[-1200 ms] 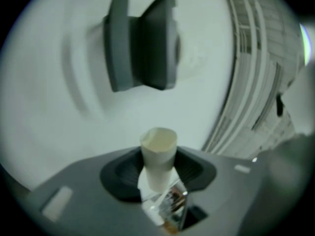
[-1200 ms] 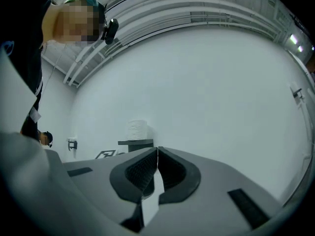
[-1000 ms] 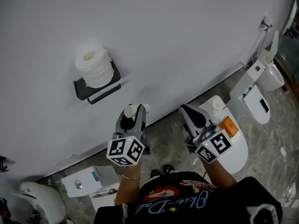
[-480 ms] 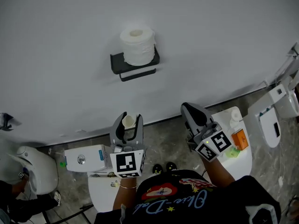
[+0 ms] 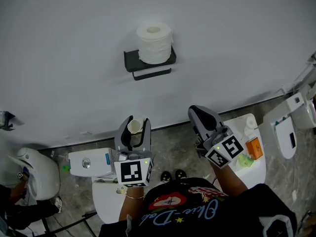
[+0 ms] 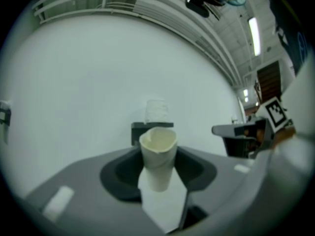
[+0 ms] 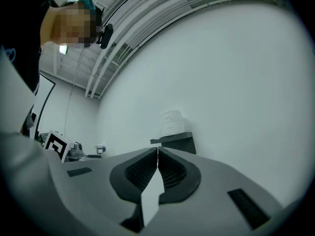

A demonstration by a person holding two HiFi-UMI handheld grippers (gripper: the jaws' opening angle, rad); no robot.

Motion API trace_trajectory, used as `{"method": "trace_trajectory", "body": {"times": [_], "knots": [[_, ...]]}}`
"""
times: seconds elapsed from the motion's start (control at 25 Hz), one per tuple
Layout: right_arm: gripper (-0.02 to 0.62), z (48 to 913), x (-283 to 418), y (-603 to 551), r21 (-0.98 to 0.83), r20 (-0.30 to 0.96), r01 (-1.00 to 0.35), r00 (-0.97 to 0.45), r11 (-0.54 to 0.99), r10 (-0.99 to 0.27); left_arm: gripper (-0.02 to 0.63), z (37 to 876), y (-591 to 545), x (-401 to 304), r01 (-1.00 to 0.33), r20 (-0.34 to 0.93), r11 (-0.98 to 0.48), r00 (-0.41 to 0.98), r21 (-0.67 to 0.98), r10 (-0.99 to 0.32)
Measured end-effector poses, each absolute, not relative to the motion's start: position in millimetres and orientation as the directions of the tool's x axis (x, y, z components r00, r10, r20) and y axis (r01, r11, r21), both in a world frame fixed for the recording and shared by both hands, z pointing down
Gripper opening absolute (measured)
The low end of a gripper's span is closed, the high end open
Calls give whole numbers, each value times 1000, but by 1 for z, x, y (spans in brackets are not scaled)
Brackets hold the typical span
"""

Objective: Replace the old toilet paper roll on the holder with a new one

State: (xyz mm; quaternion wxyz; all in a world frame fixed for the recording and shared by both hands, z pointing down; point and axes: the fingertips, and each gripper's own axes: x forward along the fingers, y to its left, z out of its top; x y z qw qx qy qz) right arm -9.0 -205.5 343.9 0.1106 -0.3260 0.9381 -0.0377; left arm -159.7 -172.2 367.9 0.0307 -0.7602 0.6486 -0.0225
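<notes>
A full white toilet paper roll (image 5: pixel 154 43) stands upright on top of the black wall holder (image 5: pixel 149 63); it also shows as the roll (image 6: pixel 156 111) and the roll (image 7: pixel 172 123) in the gripper views. My left gripper (image 5: pixel 134 129) is shut on an empty cardboard tube (image 5: pixel 135 126), seen squeezed as the tube (image 6: pixel 158 156) between the jaws. My right gripper (image 5: pixel 199 116) is shut with nothing in it, jaws meeting in the right gripper view (image 7: pixel 158 154). Both grippers hang well below the holder, pointing at the wall.
A white toilet (image 5: pixel 251 154) stands at the right with an orange item (image 5: pixel 254 147) on it. A white box (image 5: pixel 89 163) sits at lower left. A white fixture (image 5: pixel 290 125) is at the far right. The grey wall (image 5: pixel 74 43) fills most of the view.
The view has swung so the holder sits more centred and higher. Both grippers have shifted sideways together; the left one has rolled upright, still holding the tube.
</notes>
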Motion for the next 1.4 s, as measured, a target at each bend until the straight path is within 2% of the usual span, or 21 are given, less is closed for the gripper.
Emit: {"method": "trace_trajectory", "body": {"times": [0.2, 0.4, 0.44, 0.48, 0.52, 0.6, 0.72, 0.84, 1.04, 1.2, 1.4], "knots": [[12, 327, -27, -197, -49, -199, -506, -840, 861, -505, 186, 370, -170, -163, -985, -10, -162, 163, -63, -987], [19, 271, -48, -220, 206, -113, -380, -925, 902, -364, 186, 366, -172, -165, -985, -33, -162, 164, -51, -986], [49, 259, -54, -226, 265, -83, -351, -936, 898, -341, 186, 365, -171, -166, -985, -35, -161, 163, -55, -986], [129, 246, -61, -231, 321, -50, -317, -947, 892, -319, 186, 364, -169, -167, -986, -34, -158, 160, -59, -986], [147, 235, -68, -236, 378, -11, -281, -954, 882, -299, 186, 364, -166, -169, -986, -33, -154, 156, -61, -987], [147, 216, -84, -249, 513, 93, -187, -958, 838, -271, 186, 363, -162, -173, -988, -36, -144, 146, -58, -989], [152, 206, -105, -273, 680, 335, 52, -910, 731, -246, 186, 362, -159, -181, -992, -54, -124, 126, -39, -991], [175, 210, -123, -300, 665, 538, 217, -803, 715, -257, 186, 363, -154, -192, -995, -58, -96, 98, -23, -994], [213, 230, -132, -323, 502, 765, 340, -604, 795, -225, 187, 368, -142, -206, -999, -44, -54, 54, 3, -998], [213, 243, -132, -340, 456, 837, 374, -487, 807, -248, 187, 367, -136, -217, -1000, -47, -22, 22, 8, -999], [213, 248, -137, -343, 421, 852, 391, -481, 819, -209, 187, 366, -132, -228, -1000, -47, 12, -13, 19, -999]]}}
